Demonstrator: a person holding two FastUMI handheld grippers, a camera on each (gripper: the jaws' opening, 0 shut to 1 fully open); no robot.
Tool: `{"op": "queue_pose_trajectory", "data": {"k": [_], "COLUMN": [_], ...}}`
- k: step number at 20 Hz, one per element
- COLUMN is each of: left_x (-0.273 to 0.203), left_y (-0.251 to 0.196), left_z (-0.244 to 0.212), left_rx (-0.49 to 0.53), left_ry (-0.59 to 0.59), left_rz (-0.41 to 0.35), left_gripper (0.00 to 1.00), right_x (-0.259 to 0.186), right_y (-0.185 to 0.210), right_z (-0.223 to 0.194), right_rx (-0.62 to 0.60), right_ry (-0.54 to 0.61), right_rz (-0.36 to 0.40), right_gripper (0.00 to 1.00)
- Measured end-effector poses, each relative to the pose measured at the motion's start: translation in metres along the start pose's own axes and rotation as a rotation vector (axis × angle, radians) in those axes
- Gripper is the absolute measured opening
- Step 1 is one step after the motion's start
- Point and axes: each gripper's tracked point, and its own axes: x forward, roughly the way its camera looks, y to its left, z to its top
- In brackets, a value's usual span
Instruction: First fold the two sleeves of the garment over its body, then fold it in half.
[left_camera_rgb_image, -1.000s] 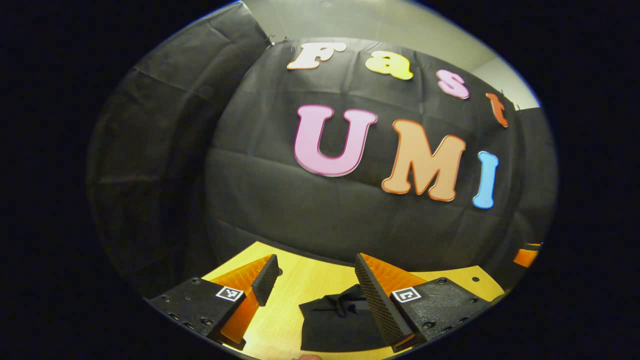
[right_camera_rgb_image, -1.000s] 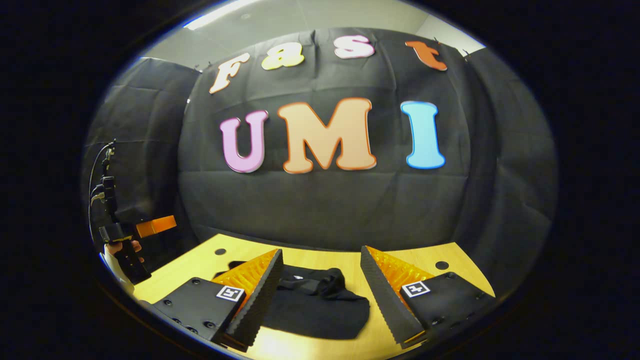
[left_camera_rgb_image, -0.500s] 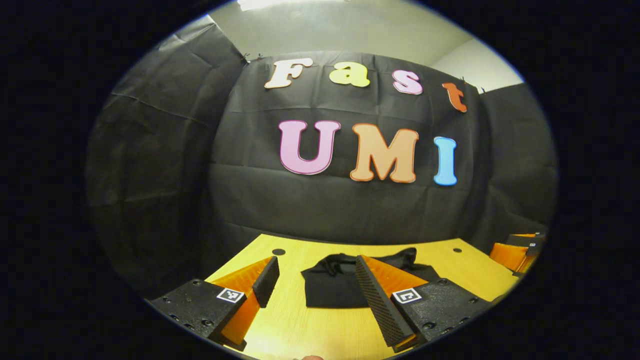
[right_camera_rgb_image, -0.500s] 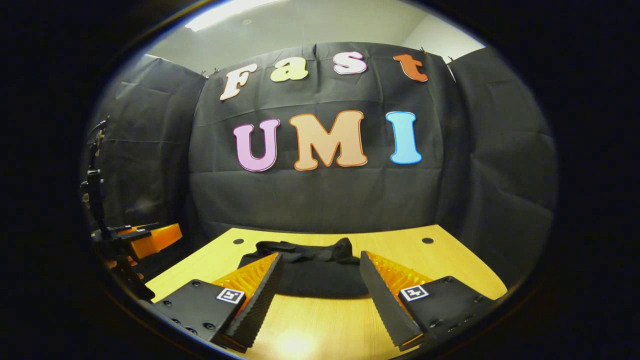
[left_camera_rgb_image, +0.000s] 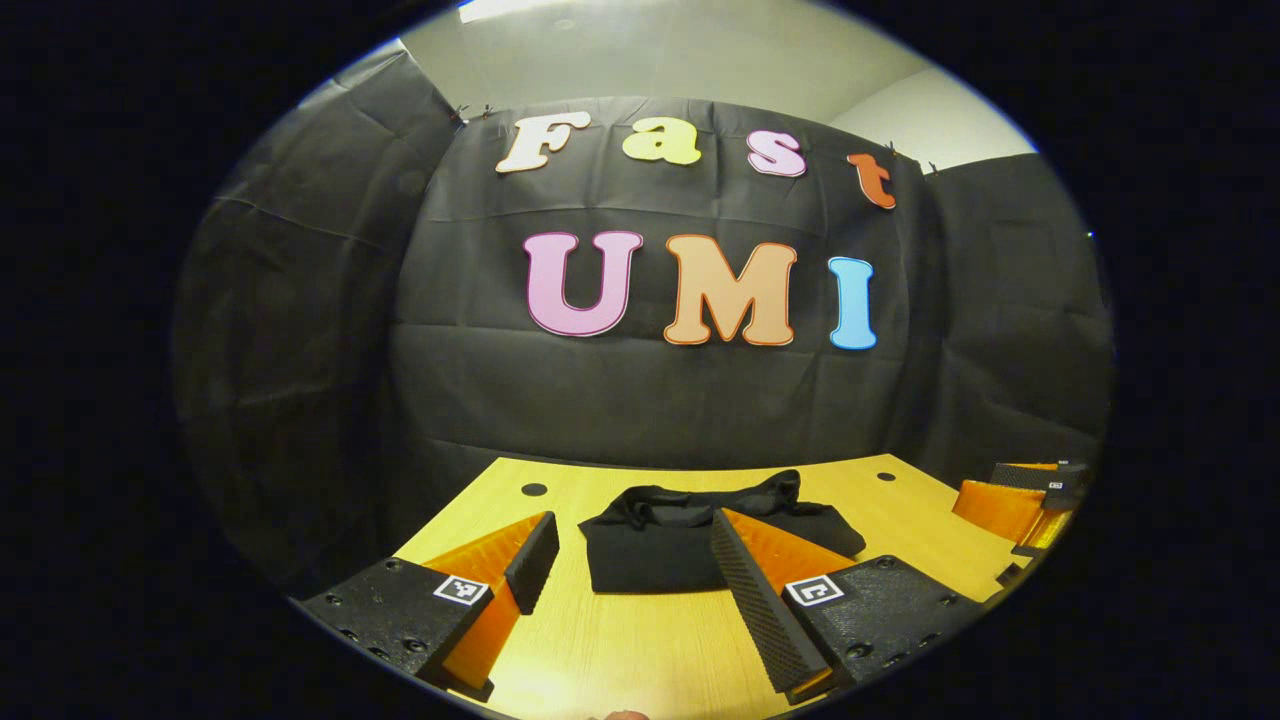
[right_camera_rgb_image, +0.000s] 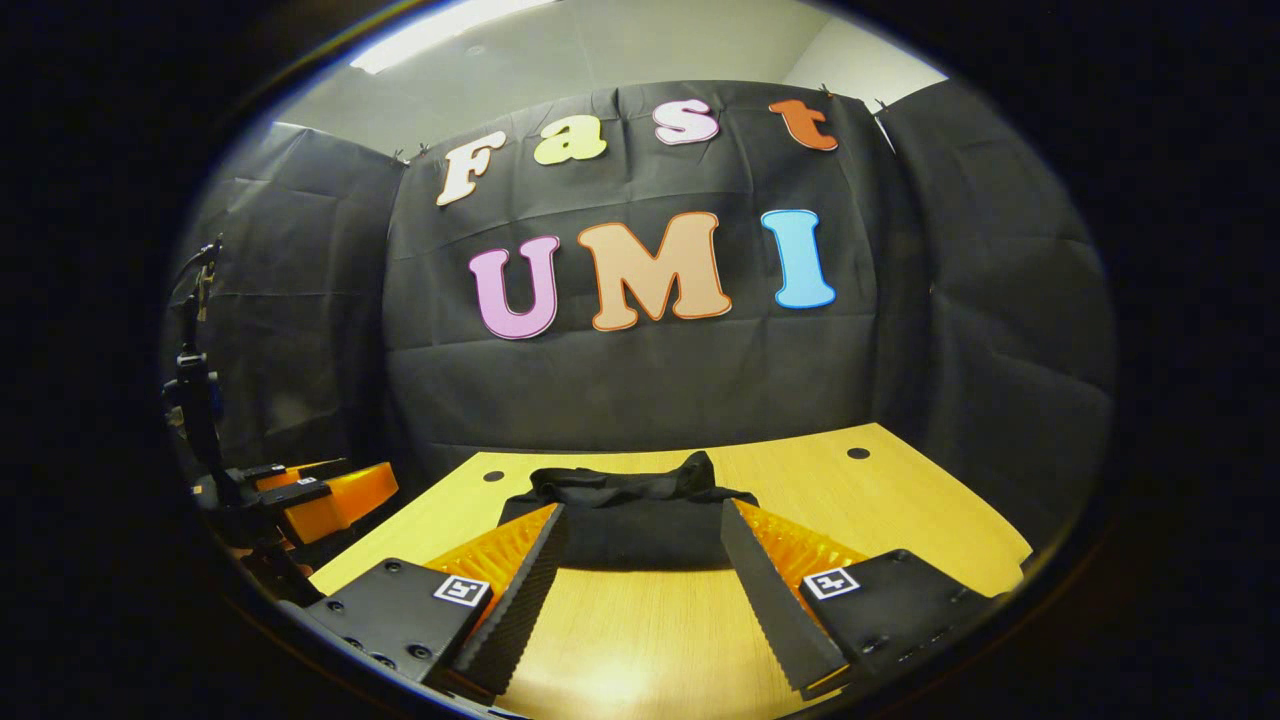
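Observation:
A black garment (left_camera_rgb_image: 660, 545) lies folded into a compact bundle on the wooden table (left_camera_rgb_image: 640, 650), with bunched fabric along its far edge. My left gripper (left_camera_rgb_image: 630, 590) stands open just short of its near edge, nothing between the fingers. In the right gripper view the same garment (right_camera_rgb_image: 630, 525) sits ahead of my right gripper (right_camera_rgb_image: 640, 590), which is open and empty too, back from the cloth. The right gripper (left_camera_rgb_image: 1020, 500) shows at the far right of the left gripper view, and the left gripper (right_camera_rgb_image: 310, 495) at the left of the right gripper view.
The wooden table (right_camera_rgb_image: 900, 500) has small round holes near its far corners (left_camera_rgb_image: 534, 489) (right_camera_rgb_image: 858, 453). Black cloth walls close in behind and on both sides. A dark stand with cables (right_camera_rgb_image: 200, 400) rises at the left of the right gripper view.
Both grippers have pulled back from the garment toward the near side of the table, staying open. The garment now lies farther ahead in both views and has not changed shape.

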Motion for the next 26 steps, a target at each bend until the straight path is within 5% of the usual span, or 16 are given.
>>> {"op": "queue_pose_trajectory", "data": {"k": [26], "left_x": [0.019], "left_y": [0.011], "left_z": [0.006], "left_rx": [-0.003], "left_ry": [0.002], "left_rz": [-0.078], "left_gripper": [0.89], "right_x": [-0.003], "right_y": [0.024], "right_z": [-0.012], "right_rx": [0.024], "right_ry": [0.022], "right_rz": [-0.016], "right_gripper": [0.98]}}
